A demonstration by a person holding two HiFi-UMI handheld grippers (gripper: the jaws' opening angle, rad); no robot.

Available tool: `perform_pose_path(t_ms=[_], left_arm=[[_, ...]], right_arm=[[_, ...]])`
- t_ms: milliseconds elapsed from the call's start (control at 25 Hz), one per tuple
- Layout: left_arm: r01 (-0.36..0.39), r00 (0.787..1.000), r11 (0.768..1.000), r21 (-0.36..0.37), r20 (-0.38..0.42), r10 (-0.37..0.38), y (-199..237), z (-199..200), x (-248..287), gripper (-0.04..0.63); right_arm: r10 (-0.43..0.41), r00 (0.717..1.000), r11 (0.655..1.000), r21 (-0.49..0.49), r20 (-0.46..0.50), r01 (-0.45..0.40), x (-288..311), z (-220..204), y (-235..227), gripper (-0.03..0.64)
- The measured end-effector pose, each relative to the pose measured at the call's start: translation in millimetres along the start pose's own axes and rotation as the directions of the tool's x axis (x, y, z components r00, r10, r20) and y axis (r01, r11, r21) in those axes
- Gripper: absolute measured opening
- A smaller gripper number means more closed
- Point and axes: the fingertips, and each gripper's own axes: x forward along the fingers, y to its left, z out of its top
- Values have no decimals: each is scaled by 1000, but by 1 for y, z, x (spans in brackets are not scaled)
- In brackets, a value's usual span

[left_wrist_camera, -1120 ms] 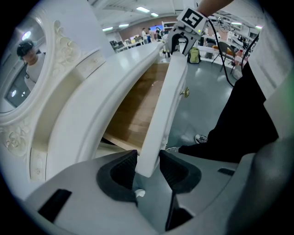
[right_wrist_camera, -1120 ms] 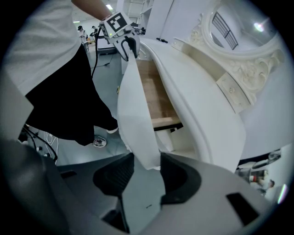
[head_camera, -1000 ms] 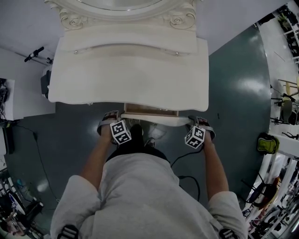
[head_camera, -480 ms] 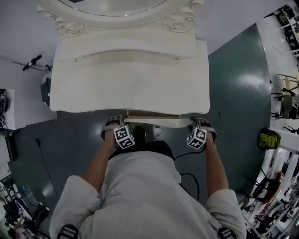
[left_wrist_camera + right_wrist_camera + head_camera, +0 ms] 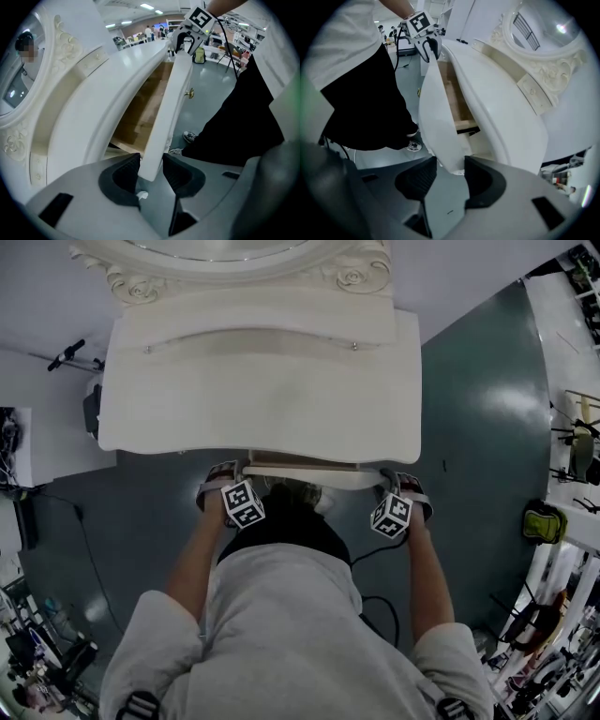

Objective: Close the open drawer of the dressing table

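Observation:
The white dressing table (image 5: 262,381) stands in front of me, its middle drawer pulled out a little. The drawer front (image 5: 309,479) shows a thin strip of wooden inside (image 5: 305,459) behind it. My left gripper (image 5: 230,474) holds the front's left end and my right gripper (image 5: 394,479) its right end. In the left gripper view the white drawer front (image 5: 168,108) sits between the pads of the left gripper (image 5: 151,174), with a brass knob (image 5: 189,93) on its face. In the right gripper view the right gripper (image 5: 451,176) clasps the drawer front (image 5: 436,117) the same way.
A carved mirror frame (image 5: 234,263) rises at the table's back. The person stands close behind the drawer, one shoe (image 5: 323,501) under it. A black cable (image 5: 375,601) lies on the dark green floor. A green bag (image 5: 541,521) and racks stand at the right.
Both grippers stay on the drawer front's ends. The strip of wooden inside behind the front looks a little narrower than a second ago. The head view has shifted slightly.

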Motion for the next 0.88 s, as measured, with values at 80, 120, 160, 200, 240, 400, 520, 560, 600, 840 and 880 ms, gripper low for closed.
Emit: perform_pose_path(t_ms=[80,120,160,200,240,400,520,560,600,840,880], left_arm=[[-16,1000,1000,-7,-6,16,0,-1,-1,153],[-30,1000,1000,-11,-6,30,3,0,0,156],[-44,999,999,-14,-5,44,6,-1,1,158],[-57,998,998,-17,-5,57,8,-2,2,160],[-67,998,998,-20,-8,67,8,-3,2,161],[-84,996,996,-35,-17,84,4,-1,3,163],[-109,994,993,-40,-21,109,5,-2,4,164],[-116,993,992,-41,-25,115,5,-3,5,166],[-121,992,992,-44,-29,120,5,-4,5,167],[-135,991,989,-64,-26,134,5,1,1,172],[-140,990,988,-67,-29,138,5,0,1,172]], right_arm=[[-12,1000,1000,-7,20,12,-1,-1,1,183],[-21,999,1000,-12,29,21,-1,0,-1,183],[-29,999,999,-15,39,29,0,1,-3,183],[-35,998,999,-17,48,36,2,3,-4,183],[-39,998,999,-18,56,40,3,4,-4,183],[-60,995,998,-11,75,61,3,1,-2,186],[-89,992,996,5,85,89,3,3,-2,189],[-97,991,995,10,88,97,3,4,-1,190],[-103,991,995,13,89,103,4,4,-1,192],[-153,984,987,67,88,147,0,-1,-5,195],[-165,982,984,81,90,158,-1,-1,-4,195]])
